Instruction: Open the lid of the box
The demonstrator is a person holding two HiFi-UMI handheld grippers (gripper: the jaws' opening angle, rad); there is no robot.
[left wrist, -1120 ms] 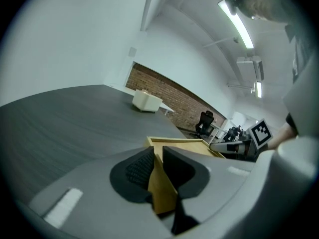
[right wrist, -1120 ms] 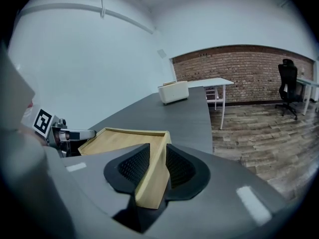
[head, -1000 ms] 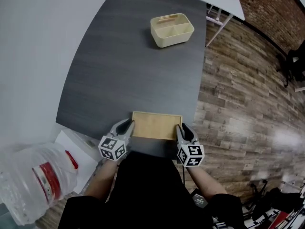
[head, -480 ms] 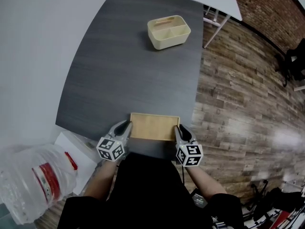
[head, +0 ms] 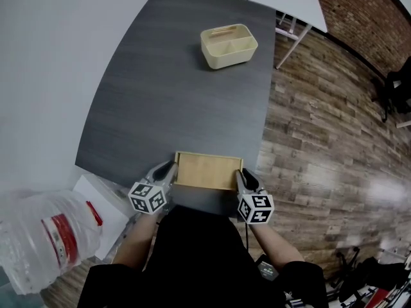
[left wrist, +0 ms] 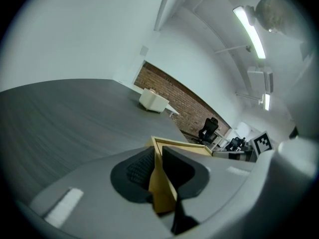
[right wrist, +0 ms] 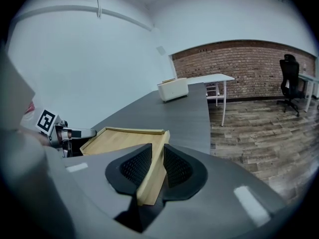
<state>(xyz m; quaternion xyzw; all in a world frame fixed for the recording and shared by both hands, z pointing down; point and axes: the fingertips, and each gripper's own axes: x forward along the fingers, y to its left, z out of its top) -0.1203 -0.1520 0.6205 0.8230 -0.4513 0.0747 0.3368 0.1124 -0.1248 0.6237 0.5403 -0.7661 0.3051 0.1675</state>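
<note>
Since the person stands hard against the table's (head: 180,95) near edge, both tongs work close to the body. The left gripper (head: 169,169) is clamped on the left short rim of the wooden lid (head: 207,171), with the rim pinched between its pads. The right gripper (head: 244,176) holds the right short rim the same way. Its jaws have just been closing onto that rim and then eased back a touch.

The lid lies flat at the table's near edge, roughly centred. No view lets me make out the box body beneath it.

Risks, as I judge them:
- Both holds are on a thin raised rim, so a pad could slide off once the load comes on. The right side is the more suspect, given its slight easing.
- Uneven lift between the two hands would tilt the lid and could jam it.
- A tight fit might bring the box up with the lid, and it could then drop.
- Any pull toward the person could drag everything off the table's near edge.

Far end of the table: a cream divided container (head: 228,45), well apart and no obstacle. Off the table's near left corner sits a clear water jug (head: 48,242).
</note>
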